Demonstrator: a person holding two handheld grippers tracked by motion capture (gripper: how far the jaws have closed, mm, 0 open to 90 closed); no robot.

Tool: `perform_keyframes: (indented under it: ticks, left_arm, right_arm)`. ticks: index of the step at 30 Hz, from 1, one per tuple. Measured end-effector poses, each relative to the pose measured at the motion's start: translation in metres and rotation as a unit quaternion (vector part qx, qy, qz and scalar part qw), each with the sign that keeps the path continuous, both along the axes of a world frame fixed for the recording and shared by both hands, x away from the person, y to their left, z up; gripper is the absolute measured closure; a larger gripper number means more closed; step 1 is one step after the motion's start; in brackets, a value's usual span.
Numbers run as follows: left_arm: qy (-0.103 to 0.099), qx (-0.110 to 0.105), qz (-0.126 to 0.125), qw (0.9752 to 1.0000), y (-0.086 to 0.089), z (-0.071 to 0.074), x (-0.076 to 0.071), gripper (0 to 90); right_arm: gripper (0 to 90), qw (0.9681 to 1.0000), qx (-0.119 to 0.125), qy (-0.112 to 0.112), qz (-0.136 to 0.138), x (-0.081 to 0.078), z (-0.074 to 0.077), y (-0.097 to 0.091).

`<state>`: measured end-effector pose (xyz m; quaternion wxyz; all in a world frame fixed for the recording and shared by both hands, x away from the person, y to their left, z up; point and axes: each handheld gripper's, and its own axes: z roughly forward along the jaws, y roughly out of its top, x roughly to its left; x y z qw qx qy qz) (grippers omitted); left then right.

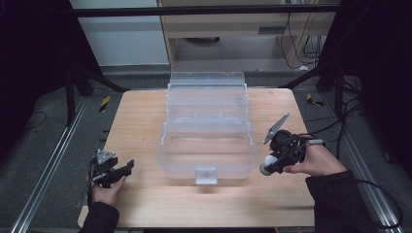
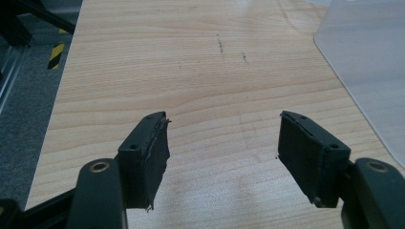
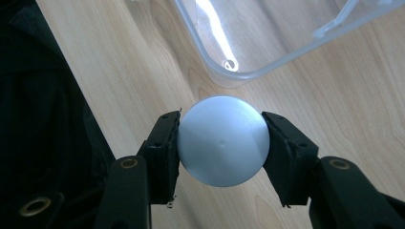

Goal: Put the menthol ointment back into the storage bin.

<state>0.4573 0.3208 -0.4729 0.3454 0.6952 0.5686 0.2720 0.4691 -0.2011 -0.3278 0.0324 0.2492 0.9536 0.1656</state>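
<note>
Table [image 1: 145, 204]: wooden top, mostly bare, a few faint dark marks on the L side.

Box [image 1: 209, 145]: clear plastic, stepped tiers fanned open toward the far edge, sits mid-table w/ its latch facing the person. Lower bin looks empty as far as the high view tells; upper tiers too glary to be sure. In the right gripper view a rounded corner of the box [image 3: 248, 71] lies just ahead of the ball.

Right gripper [image 1: 268, 165]: off the box's R front corner, raised above the tabletop, tilted down and toward the box. Jaws pinch the ball from both sides, pads [image 3: 165, 148] pressed on its flanks.

Left gripper [image 1: 127, 167]: near the table's L front, well apart from the box. Jaws spread wide, nothing btwn them, just bare wood under the pads [image 2: 155, 152].

Ball [image 3: 223, 140]: pale grey-white, smooth, clamped in the R jaws, clear of the table, not yet over the box; also seen as a small pale blob at the R tool's tip [image 1: 267, 164].

Progress, my read: pick-up done, grip looks centred and firm. Left to do: carry over the rim, lower into the bin, let go. Prob. about halfway. L tool has no part in it so far.
</note>
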Motion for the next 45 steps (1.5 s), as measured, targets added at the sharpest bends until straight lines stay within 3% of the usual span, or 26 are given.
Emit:
perform_keyframes:
  ticks: [7, 20, 26, 38, 45]
  left_arm:
    - [0.001, 0.001, -0.002, 1.0, -0.001, 0.0, 0.0, 34.1]
    - [0.001, 0.001, -0.001, 1.0, 0.0, 0.0, 0.0, 34.2]
    - [0.0, 0.0, -0.001, 1.0, 0.0, 0.0, 0.0, 34.2]
    - [-0.001, 0.0, -0.002, 1.0, -0.001, 0.001, 0.0, 34.7]
    - [-0.002, 0.0, -0.002, 1.0, -0.001, 0.001, 0.0, 34.8]
  right_arm:
    - [50.2, 1.0, 0.003, -0.005, 0.0, 0.005, 0.014, 0.007]
    - [50.2, 0.9999, 0.006, -0.013, 0.004, 0.018, 0.025, 0.023]
    - [50.2, 0.9995, 0.023, -0.02, 0.01, 0.028, 0.029, 0.033]
    - [50.2, 0.9988, 0.041, -0.028, 0.003, 0.044, 0.021, 0.05]
    - [50.2, 0.9988, 0.035, -0.031, 0.016, 0.048, 0.011, 0.058]
